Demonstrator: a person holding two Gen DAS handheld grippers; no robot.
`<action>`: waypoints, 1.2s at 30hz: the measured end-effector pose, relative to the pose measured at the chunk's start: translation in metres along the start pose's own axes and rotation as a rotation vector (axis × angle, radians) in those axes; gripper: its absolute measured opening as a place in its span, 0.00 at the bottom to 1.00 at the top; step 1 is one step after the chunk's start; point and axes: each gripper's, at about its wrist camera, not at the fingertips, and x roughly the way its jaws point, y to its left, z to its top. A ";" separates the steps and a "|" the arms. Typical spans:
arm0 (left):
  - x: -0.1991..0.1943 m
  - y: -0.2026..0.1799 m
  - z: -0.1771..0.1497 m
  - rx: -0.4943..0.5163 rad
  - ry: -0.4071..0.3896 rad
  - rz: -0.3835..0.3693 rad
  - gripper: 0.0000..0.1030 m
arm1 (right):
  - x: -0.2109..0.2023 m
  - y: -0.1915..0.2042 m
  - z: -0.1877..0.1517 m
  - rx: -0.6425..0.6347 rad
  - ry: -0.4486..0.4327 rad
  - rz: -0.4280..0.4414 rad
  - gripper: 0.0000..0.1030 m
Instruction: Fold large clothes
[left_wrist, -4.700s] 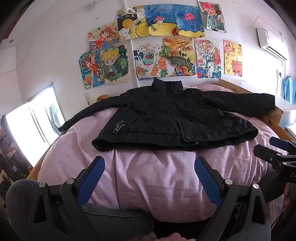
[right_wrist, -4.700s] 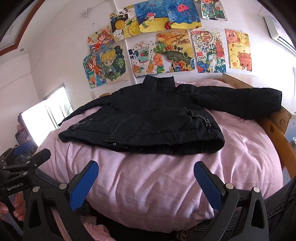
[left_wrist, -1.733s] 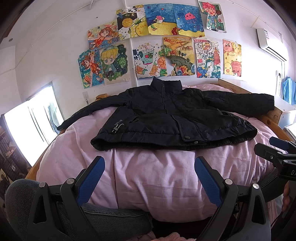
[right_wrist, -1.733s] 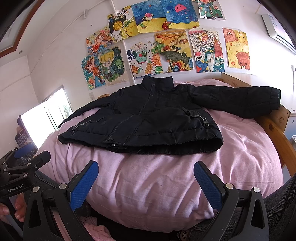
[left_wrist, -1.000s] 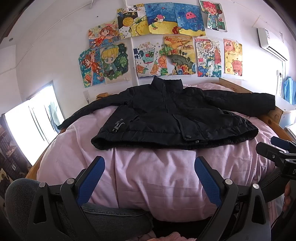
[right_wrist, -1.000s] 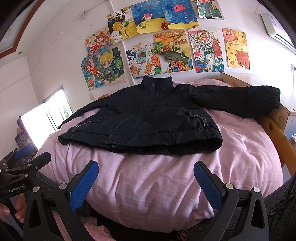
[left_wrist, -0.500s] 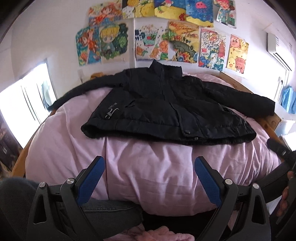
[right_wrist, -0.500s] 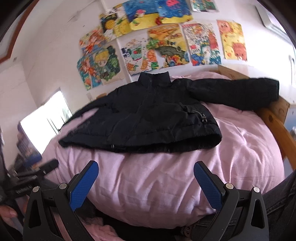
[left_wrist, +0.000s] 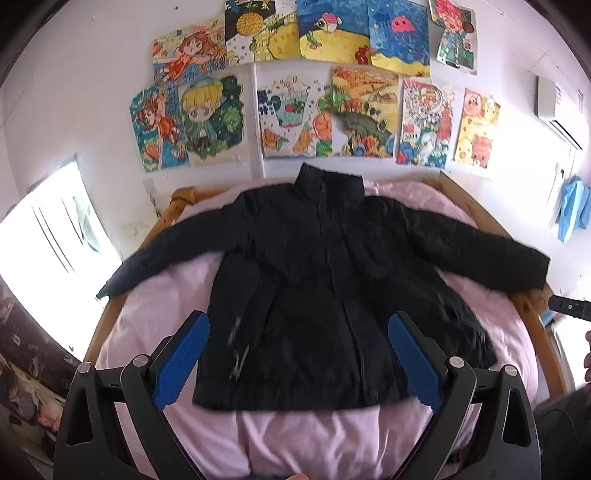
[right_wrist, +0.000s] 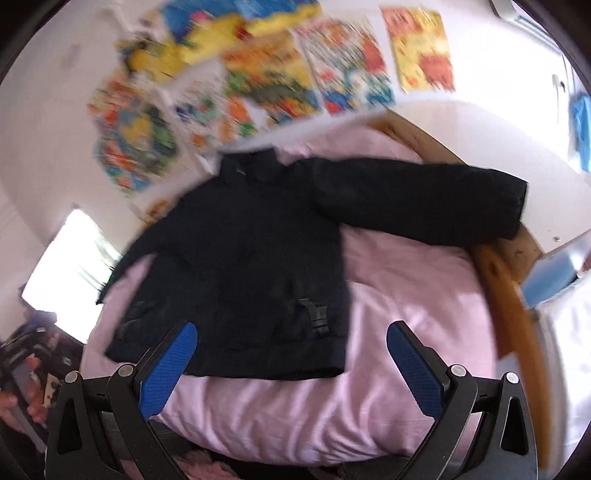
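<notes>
Bed (left_wrist: 147, 325) with the pink duvet (left_wrist: 317, 435) fills both views; wooden frame (right_wrist: 506, 288) runs down the right side, kids' drawings (left_wrist: 325, 110) on the far wall.

Black puffer jacket (left_wrist: 325, 295) lies flat, front up, collar far, hem near, both sleeves spread out. Right sleeve (right_wrist: 424, 199) reaches the right edge of the frame, cuff over the wood.

Change: both cameras have lifted and tipped down over the bed. Half a second ago they looked across the duvet at a low angle; now they look down on the jacket. Right wrist view is motion-blurred, so that hand is moving fast. Jacket itself has not shifted.

Left gripper (left_wrist: 299, 365): jaws spread wide, nothing between them, hovering above the hem. Right gripper (right_wrist: 291, 365): also spread wide, empty, above the hem's right part.

Read: approach has started, no contact yet, fold not begun. Likely first grab is a sleeve or hem corner. Padded fabric is thick, so expect a bulky pinch.
</notes>
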 end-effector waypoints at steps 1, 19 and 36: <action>0.007 -0.001 0.008 -0.003 0.005 0.000 0.92 | 0.007 -0.006 0.015 0.016 0.032 -0.017 1.00; 0.225 -0.069 0.054 0.105 0.008 -0.113 0.92 | 0.216 -0.068 0.077 0.260 -0.081 -0.125 1.00; 0.320 -0.061 0.014 -0.041 0.190 -0.208 0.92 | 0.145 -0.173 0.022 0.700 -0.539 -0.171 1.00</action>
